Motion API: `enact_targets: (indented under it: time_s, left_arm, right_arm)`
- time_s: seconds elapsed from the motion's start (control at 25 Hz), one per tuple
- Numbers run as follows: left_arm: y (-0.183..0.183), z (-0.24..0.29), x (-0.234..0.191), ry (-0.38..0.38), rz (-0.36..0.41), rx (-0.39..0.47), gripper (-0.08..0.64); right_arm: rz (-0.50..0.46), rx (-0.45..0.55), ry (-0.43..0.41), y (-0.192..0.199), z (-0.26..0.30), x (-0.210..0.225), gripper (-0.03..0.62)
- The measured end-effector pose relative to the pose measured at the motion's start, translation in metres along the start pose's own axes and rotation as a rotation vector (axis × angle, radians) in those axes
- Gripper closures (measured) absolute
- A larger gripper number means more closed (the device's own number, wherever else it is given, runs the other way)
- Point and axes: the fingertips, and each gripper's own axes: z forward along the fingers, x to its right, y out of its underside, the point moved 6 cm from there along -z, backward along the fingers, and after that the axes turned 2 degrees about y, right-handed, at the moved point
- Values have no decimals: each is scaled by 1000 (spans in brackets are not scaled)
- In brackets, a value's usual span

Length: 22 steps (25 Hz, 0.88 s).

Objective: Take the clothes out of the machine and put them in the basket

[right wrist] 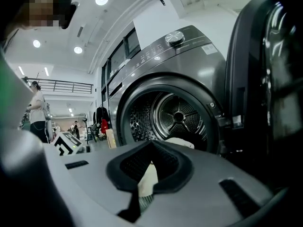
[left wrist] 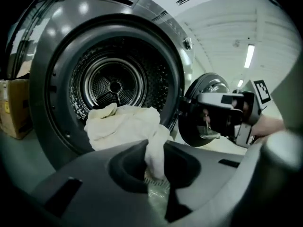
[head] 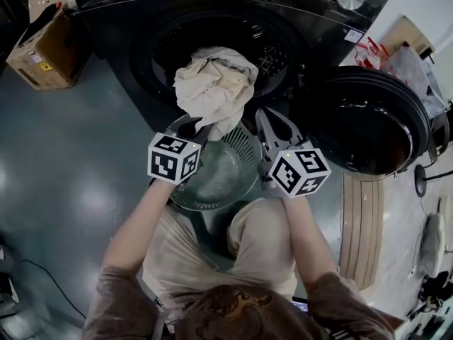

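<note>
No word, brand or number can be read. Fine white print along the machine's [right wrist: 199, 79] control panel [right wrist: 156, 56] is too small to be made out. A yellow label [head: 44, 66] on the cardboard box [head: 42, 44] and a white sticker [head: 352, 35] at a corner of the machine's top are likewise illegible. Only letterless black-and-white squares are carried on the cubes of the left gripper [head: 205, 128] and right gripper [head: 263, 113].

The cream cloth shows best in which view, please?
The head view: the whole cream cloth shows against the open drum. The left gripper view shows its bunch and pinched tail; the right gripper view, only slivers.
</note>
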Motion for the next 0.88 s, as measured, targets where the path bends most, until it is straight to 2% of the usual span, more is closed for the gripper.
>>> enact_targets:
  time_s: [0.44, 0.56, 0.68, 0.76, 0.88]
  left_arm:
    - [17, -63, 46, 103, -21, -16, 506]
    - [19, -70, 46, 99, -30, -20, 506]
    - [18, -71, 39, 54, -5, -10, 500]
    - [14, -70, 33, 4, 40, 17, 454]
    - [4, -63, 25, -42, 103, 55, 292]
  right_arm:
    - [-32, -11, -22, 4, 14, -19, 595]
    - [-36, -13, -26, 6, 17, -23, 595]
    - [-43, -17, -28, 7, 17, -27, 595]
    - [-47, -19, -28, 7, 17, -28, 595]
    - [-39, -16, -22, 7, 15, -27, 595]
